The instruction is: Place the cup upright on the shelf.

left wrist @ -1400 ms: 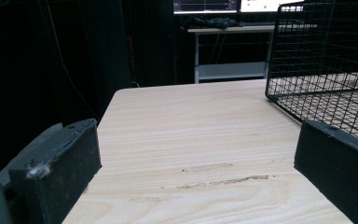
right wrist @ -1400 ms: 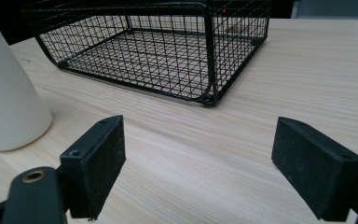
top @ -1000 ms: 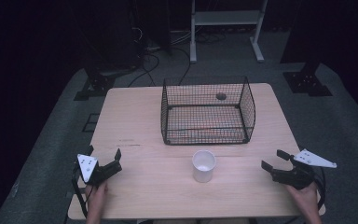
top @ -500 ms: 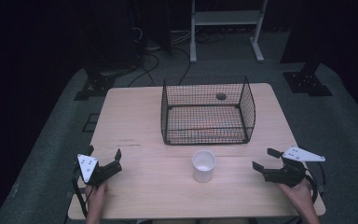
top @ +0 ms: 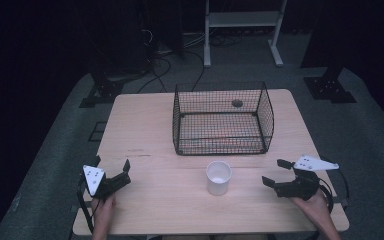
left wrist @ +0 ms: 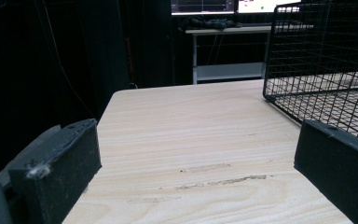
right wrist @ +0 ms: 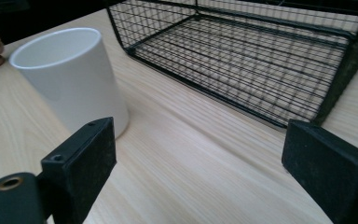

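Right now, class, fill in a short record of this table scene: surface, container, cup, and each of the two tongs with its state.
surface: light wooden table
container: black wire basket, upright, at the far middle of the table
cup: white cup, upright, in front of the basket, apart from it
left tongs: left tongs, open, holding nothing, near the table's front left
right tongs: right tongs, open, holding nothing, right of the cup, not touching it

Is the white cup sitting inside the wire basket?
No, the white cup stands upright on the table, in front of the wire basket.
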The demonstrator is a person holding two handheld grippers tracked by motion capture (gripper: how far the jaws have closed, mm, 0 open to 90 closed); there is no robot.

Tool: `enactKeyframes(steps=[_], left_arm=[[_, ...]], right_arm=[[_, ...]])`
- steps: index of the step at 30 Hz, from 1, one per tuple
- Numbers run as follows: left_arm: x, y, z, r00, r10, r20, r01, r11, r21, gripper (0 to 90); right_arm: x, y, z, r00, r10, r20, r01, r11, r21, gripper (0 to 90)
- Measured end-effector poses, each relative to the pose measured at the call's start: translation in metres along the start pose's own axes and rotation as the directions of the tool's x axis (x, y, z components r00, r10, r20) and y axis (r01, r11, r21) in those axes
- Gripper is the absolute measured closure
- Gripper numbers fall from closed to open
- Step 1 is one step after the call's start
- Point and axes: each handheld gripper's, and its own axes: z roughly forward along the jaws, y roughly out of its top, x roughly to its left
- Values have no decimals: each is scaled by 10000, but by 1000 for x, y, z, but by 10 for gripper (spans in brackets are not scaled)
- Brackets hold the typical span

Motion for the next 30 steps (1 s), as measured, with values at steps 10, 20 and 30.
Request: enactKeyframes(steps=[10,20,30], left_arm=[[0,0,0,10000,-13,15,13,10000,-4,0],[0,0,0,10000,-44,33,44,10000,-11,0],[0,0,0,10000,-4,45,4,10000,-17,0]], right_arm=[[17,9,11,9974,-494,-517,501,9987,132,69],[32,13,21,9926,-772,-937,809,9960,370,30],[48,18,35,9832,-1135,-1430,1217,9913,498,30]])
